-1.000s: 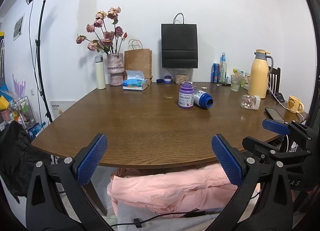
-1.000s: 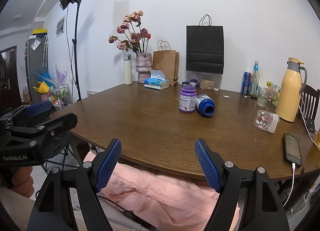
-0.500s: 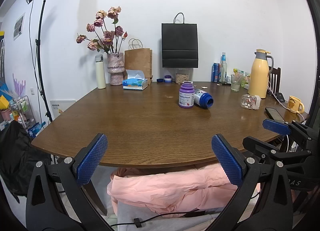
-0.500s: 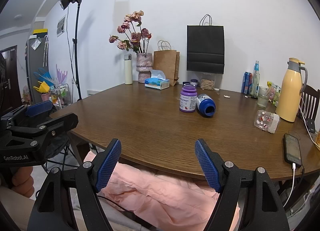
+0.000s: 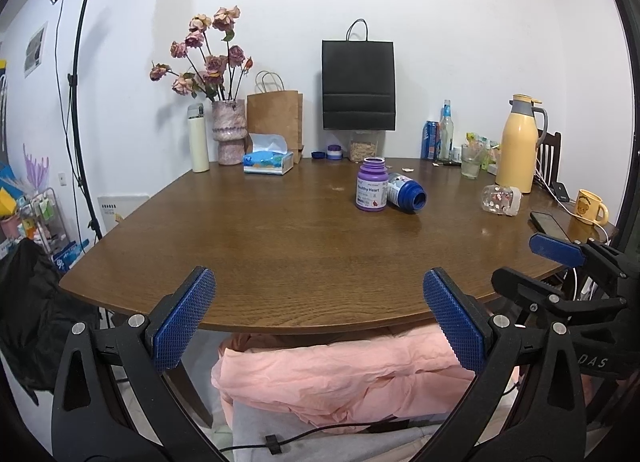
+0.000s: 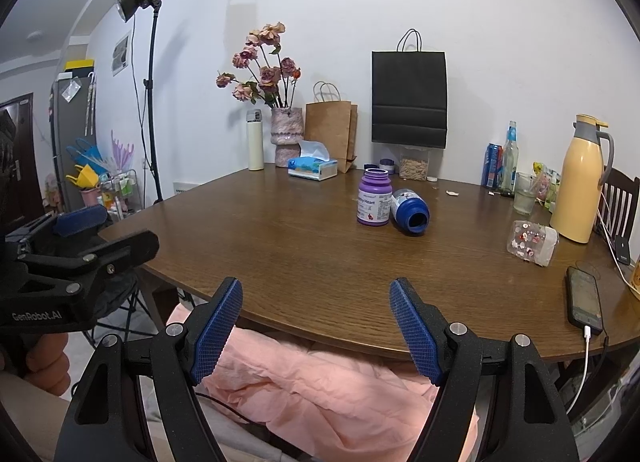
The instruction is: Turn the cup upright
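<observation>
A blue cup [image 5: 405, 193] [image 6: 410, 210] lies on its side in the middle of the brown table [image 5: 280, 246], open mouth facing me, touching an upright purple bottle [image 5: 372, 190] [image 6: 374, 202]. A clear patterned cup [image 5: 500, 200] [image 6: 532, 242] also lies on its side, further right by the yellow thermos [image 5: 518, 144]. My left gripper [image 5: 319, 282] is open and holds nothing, hovering at the near table edge. My right gripper [image 6: 316, 290] is open too, also at the near edge, far from both cups.
Along the back stand a flower vase [image 5: 229, 130], a white flask [image 5: 198, 138], a tissue box [image 5: 267, 160], paper bags [image 5: 358, 78], cans and a glass [image 5: 470, 160]. A phone [image 6: 584, 300] on a cable and a yellow mug [image 5: 590, 206] lie at the right. Pink cloth [image 5: 340, 374] lies below the edge.
</observation>
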Available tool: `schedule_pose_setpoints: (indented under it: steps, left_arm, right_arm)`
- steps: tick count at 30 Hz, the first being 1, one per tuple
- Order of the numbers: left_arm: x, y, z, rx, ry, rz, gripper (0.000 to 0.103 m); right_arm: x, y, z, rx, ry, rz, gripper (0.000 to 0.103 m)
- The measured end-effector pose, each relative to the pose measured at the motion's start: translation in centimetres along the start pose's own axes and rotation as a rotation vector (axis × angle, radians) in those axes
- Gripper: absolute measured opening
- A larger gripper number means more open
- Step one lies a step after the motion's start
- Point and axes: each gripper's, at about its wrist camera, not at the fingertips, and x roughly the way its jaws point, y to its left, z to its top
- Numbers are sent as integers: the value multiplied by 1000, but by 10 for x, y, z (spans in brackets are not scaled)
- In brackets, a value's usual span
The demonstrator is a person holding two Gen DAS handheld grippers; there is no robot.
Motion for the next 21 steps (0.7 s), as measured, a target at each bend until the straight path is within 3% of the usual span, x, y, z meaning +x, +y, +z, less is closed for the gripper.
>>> schedule_pose_setpoints:
  steps: [9, 14, 19, 21]
  left_arm:
    - [29, 5, 13, -8, 11, 6, 103]
    - [90, 6, 33, -6, 107, -33, 103]
    - [162, 9, 58, -55, 203, -109, 103]
    - [198, 8, 69, -70, 277, -109, 103]
  right_arm:
    - [11, -8, 5, -9, 10, -31, 81]
    - [45, -36, 19, -16, 42, -61, 81]
    - [114, -87, 48, -4, 143, -92, 81]
    - [143, -106, 62, 1, 168, -93, 81]
